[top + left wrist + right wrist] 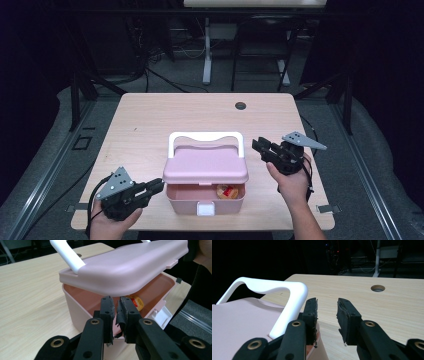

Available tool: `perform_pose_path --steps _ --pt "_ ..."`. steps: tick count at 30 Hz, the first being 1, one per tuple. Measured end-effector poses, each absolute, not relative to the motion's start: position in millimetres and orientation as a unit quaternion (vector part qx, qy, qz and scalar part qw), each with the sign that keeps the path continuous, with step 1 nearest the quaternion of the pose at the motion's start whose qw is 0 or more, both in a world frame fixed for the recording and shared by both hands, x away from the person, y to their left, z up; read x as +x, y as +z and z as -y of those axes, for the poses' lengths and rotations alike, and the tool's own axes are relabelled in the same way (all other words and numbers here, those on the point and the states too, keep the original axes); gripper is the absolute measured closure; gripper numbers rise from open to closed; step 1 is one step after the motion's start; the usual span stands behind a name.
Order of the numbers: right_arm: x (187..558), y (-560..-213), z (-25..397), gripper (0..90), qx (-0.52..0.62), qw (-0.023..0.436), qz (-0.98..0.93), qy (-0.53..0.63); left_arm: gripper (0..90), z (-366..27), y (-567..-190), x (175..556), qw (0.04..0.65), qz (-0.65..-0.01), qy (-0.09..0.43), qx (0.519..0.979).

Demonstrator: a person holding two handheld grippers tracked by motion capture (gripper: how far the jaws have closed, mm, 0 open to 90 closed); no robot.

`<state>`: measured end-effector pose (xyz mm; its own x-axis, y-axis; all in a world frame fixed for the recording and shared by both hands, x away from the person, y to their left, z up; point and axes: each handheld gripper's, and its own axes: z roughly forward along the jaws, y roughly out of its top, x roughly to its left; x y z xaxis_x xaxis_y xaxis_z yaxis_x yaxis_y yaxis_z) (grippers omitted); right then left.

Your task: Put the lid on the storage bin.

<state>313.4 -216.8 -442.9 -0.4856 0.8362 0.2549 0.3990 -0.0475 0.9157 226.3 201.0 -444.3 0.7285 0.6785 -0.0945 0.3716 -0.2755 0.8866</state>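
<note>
Left gripper [116,312] jaws press under pink lid [130,265].

Overhead forward-down; gripper cameras close on pink box [205,172].

This looks like a lab or recording studio rather than a home; the light wood counter [150,120] with a round cable hole [240,105] stands alone on grey carpet [45,155], ringed by black curtains [30,60] and black metal frame struts [75,97]; loose cables [165,80] trail over the floor behind it; the white leg of a second desk [207,55] and a black chair frame [260,50] stand farther back; metal rails [50,170] run along the floor at either side.
</note>
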Motion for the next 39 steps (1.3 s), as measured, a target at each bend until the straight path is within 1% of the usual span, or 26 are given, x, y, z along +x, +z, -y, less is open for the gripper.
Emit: perform_pose_path --steps 11,39 --pt "314.8 -445.0 216.9 68.8 0.469 0.196 -0.662 0.551 81.5 -202.3 -454.3 223.3 0.508 -0.343 0.146 0.777" --pt "315.6 -446.5 217.5 68.8 0.471 0.196 -0.662 0.550 82.8 -200.1 -469.9 220.9 0.505 -0.336 0.137 0.783"
